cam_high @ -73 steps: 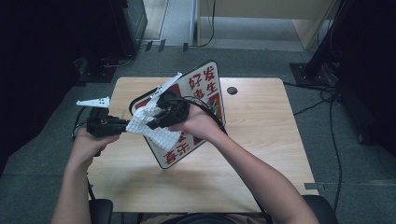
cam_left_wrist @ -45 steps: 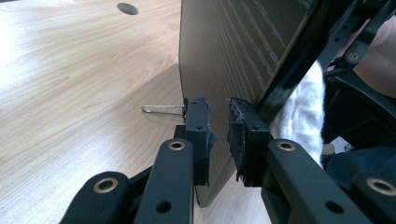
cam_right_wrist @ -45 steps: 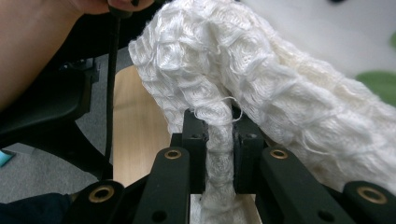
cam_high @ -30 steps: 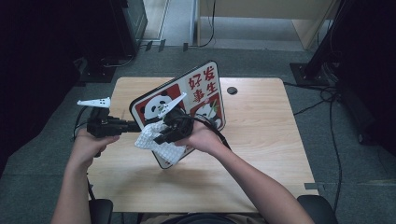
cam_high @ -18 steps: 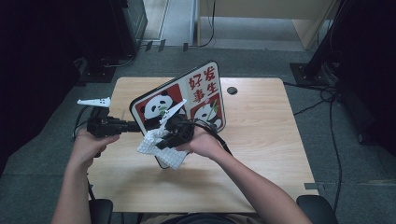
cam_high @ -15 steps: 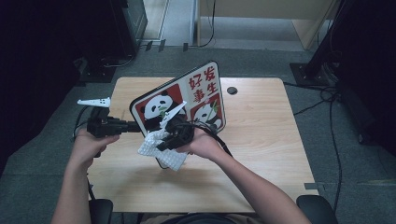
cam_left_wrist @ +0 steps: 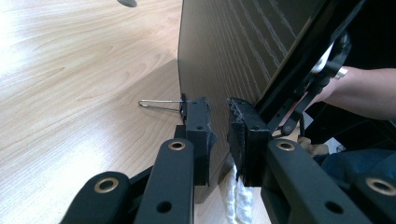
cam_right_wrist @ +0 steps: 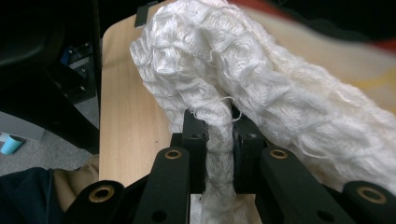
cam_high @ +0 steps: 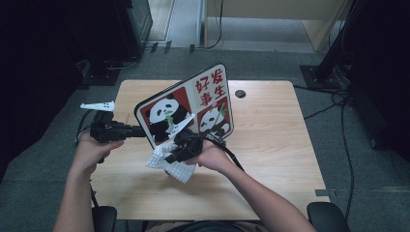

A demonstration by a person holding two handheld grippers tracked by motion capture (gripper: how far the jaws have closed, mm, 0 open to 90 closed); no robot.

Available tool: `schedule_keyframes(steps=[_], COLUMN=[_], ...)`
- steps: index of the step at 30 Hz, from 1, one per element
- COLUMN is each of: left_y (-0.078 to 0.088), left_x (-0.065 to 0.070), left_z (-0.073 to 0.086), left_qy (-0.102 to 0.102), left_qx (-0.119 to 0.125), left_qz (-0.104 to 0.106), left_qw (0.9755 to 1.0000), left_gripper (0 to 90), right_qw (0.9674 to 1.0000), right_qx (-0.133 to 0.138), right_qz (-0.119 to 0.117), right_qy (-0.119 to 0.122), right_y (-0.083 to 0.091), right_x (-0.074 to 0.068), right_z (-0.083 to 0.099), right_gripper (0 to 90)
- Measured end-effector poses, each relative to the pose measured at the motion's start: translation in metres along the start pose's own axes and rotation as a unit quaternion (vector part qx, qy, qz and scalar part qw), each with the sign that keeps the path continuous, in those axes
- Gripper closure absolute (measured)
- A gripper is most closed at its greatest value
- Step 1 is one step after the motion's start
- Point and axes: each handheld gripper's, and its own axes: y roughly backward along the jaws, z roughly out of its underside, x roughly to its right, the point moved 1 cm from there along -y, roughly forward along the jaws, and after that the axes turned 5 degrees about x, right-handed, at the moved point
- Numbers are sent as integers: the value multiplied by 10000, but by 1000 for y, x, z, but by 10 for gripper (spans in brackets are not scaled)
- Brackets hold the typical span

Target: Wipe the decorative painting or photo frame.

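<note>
A board printed with pandas and red characters (cam_high: 203, 96) stands tilted on its lower edge on the wooden table (cam_high: 275, 145). My left gripper (cam_high: 138, 130) is shut on the board's left edge. In the left gripper view the jaws (cam_left_wrist: 218, 123) straddle the board's dark back (cam_left_wrist: 233, 46). My right gripper (cam_high: 170, 155) is shut on a white waffle cloth (cam_high: 176, 169), at the board's lower front by the left panda. In the right gripper view the cloth (cam_right_wrist: 261, 84) bulges out above the shut jaws (cam_right_wrist: 219, 121), and the board's face (cam_right_wrist: 373, 60) lies blurred behind it.
A thin wire piece (cam_left_wrist: 161, 105) sticks out at the board's base. A dark round cable hole (cam_high: 240, 93) is in the table behind the board. Bare tabletop (cam_left_wrist: 70, 70) lies to the board's side. Cables (cam_high: 333, 104) trail on the floor at the right.
The right gripper with the cloth has slid down the board's face from the panda pictures to its lower edge. The left hand has kept the board still over the last second.
</note>
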Motion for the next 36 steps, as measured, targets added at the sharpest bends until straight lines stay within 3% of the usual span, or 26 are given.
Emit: schedule_keyframes(steps=[23, 26, 32, 36], left_y=[-2, -2, -1, 0], left_x=[-3, -3, -4, -6], left_z=[2, 2, 2, 3], left_qy=[67, 49, 54, 38], left_qx=[-39, -47, -55, -48], left_qz=[17, 18, -25, -175], left_qw=[10000, 10000, 10000, 9998], left_gripper=[759, 751, 722, 644], right_qw=[9996, 9993, 9994, 9995], right_qx=[-244, -296, -278, -239], right_qz=[-74, -80, -98, -125], right_qy=[-136, -231, -182, -139], right_y=[-20, -19, -10, -2], right_x=[8, 6, 1, -4], right_z=[31, 30, 23, 16], right_gripper=[798, 798, 798, 798])
